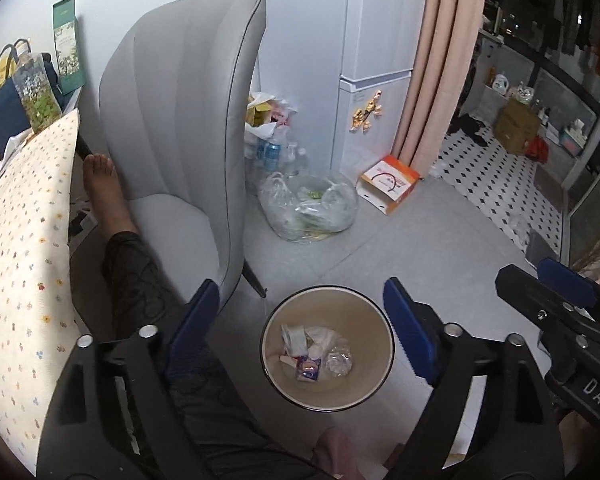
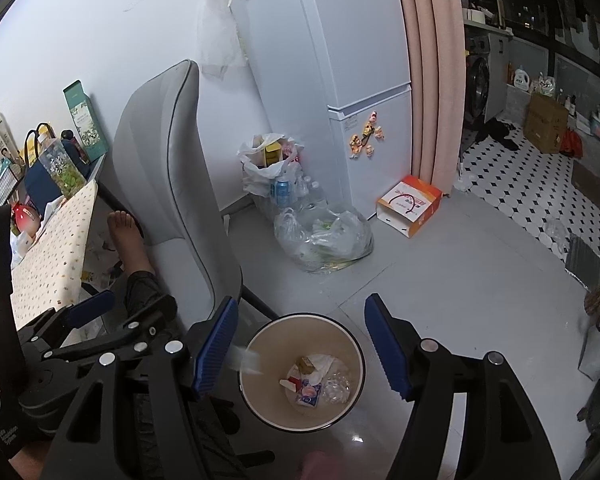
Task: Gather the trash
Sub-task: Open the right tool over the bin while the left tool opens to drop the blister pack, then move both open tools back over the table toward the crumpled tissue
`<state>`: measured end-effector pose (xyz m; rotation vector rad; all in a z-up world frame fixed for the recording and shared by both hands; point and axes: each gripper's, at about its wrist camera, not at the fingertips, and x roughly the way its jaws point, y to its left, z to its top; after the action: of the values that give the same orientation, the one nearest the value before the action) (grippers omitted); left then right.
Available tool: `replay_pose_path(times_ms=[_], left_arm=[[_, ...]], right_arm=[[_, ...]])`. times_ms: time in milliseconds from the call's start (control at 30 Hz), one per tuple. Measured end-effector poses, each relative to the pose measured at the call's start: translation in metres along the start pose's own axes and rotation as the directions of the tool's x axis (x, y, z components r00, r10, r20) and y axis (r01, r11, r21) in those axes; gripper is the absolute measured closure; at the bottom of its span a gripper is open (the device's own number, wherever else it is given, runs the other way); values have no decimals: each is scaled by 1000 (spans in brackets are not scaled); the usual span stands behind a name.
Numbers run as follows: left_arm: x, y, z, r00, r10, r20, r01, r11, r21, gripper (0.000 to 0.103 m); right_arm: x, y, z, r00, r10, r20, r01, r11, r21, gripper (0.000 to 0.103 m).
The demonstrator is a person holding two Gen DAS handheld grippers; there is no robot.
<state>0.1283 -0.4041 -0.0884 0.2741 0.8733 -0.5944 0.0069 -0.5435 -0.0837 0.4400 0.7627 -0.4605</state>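
Note:
A round beige trash bin (image 1: 382,320) stands on the grey floor below both grippers; it also shows in the right wrist view (image 2: 256,360). Inside lie crumpled paper, clear plastic and a small blue and pink packet (image 1: 308,369), also seen in the right wrist view (image 2: 310,394). My left gripper (image 1: 304,328) is open and empty above the bin. My right gripper (image 2: 300,348) is open above the bin too. A blurred pale scrap (image 2: 246,360) hangs in the air by its left finger, over the bin's rim. The right gripper shows at the right edge of the left wrist view (image 1: 560,300).
A grey chair (image 1: 180,120) stands left of the bin, with my leg and bare foot (image 1: 100,184) beside it. A clear plastic bag (image 1: 308,208), a bag of bottles (image 2: 276,172) and an orange and white box (image 1: 388,186) lie by the white fridge (image 1: 372,60). A dotted cushion (image 1: 24,240) is at left.

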Motion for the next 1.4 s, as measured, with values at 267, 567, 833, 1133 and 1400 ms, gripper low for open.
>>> replay_pose_path(times_ms=[267,567,833,1133,1400], left_arm=[[-27,20,2,998,26,55,-25,999,-23,7],[-72,75,-9,985,115,126,-99,986,-132,7],[-114,121,-27,968,187,169,-149,965,-216,7],[-152,169,-53,949,240,204,-172,937,-305,6],[-177,213,-83,935,299,190,-206,896,-395,6]], right_arm=[[-24,20,3,998,-21,57,23,999,-36,19],[-50,60,2,996,16,92,-6,994,-109,16],[-76,111,-7,989,69,127,-42,978,-206,8],[-93,162,-19,985,120,120,-82,955,-284,8],[-103,205,-36,978,183,100,-138,927,-348,8]])
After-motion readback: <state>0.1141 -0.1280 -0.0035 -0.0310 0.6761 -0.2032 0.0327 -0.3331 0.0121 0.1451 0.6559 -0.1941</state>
